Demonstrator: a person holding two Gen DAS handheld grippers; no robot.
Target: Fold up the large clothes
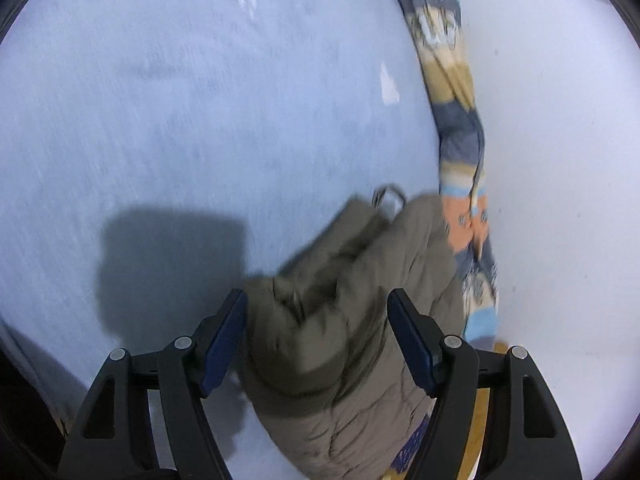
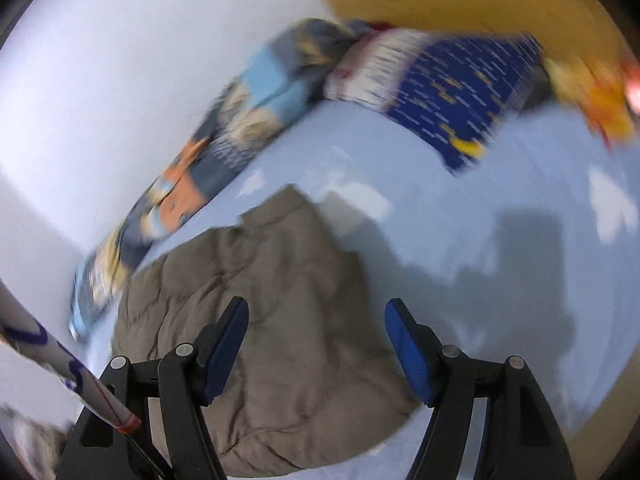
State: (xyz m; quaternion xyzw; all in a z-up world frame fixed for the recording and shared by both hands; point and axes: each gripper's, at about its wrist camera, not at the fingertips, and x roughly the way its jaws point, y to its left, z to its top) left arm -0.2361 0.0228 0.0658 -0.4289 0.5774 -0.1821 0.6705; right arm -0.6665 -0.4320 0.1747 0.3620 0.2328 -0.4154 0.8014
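Both grippers open over a padded brown jacket on a pale blue bed.

Left gripper [image 1: 316,336] spread, jacket [image 1: 340,320] bunched between unpressed fingers; right gripper [image 2: 316,344] spread above its flat part [image 2: 280,300], apparently released to settle. Patterned blanket [image 2: 224,128] beyond the fingertips, against the wall.
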